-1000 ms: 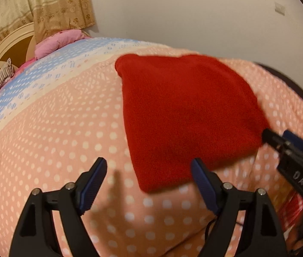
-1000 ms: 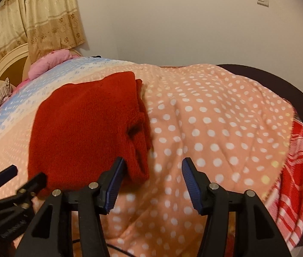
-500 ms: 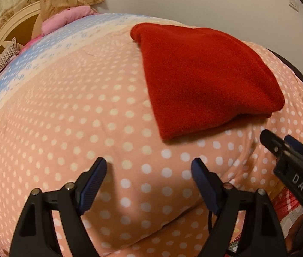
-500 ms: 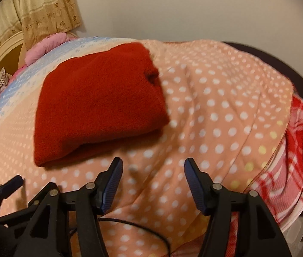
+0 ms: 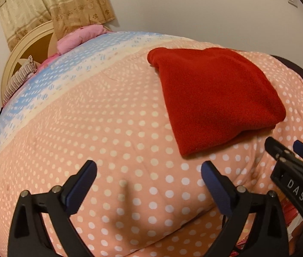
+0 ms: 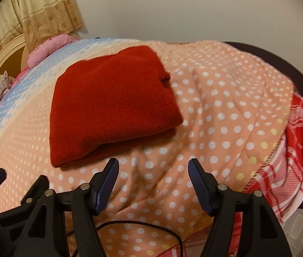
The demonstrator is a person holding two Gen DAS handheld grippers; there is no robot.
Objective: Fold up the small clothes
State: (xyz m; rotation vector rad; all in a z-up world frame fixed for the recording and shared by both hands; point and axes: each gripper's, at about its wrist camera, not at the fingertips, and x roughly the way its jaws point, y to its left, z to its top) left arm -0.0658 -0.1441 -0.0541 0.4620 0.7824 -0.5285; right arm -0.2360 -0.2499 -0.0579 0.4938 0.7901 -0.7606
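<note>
Near the middle of the bed, on the dotted blanket (image 6: 226,111), the red sweater (image 6: 113,102) lies folded into a thick soft square. It sits a bit toward the left edge of the orange part, not far from the blue stripe (image 5: 50,85). Its layers show along the near edge, one on top of the other.

Both tools are off it. The left gripper (image 5: 149,182) has its jaws spread wide, and they have just been opening, with only blanket under them. The right gripper (image 6: 153,182) also has its jaws apart and just opening, and nothing is between them either. Both hang over the near edge of the bed, close to the sweater but not touching it.

The fold looks done, I think. So the danger now is messing it up. If a jaw bumps the near edge, the top layer can slide off the bottom one. The sweater is fuzzy, so a pad could catch on it and drag it. The blanket is soft and bumpy, so a push on it could tip the pile. At the back right corner of the sweater a little bit of cloth sticks out (image 6: 164,79), and it could pop loose. A black cable (image 6: 138,233) lies under the right gripper and might snag.
</note>
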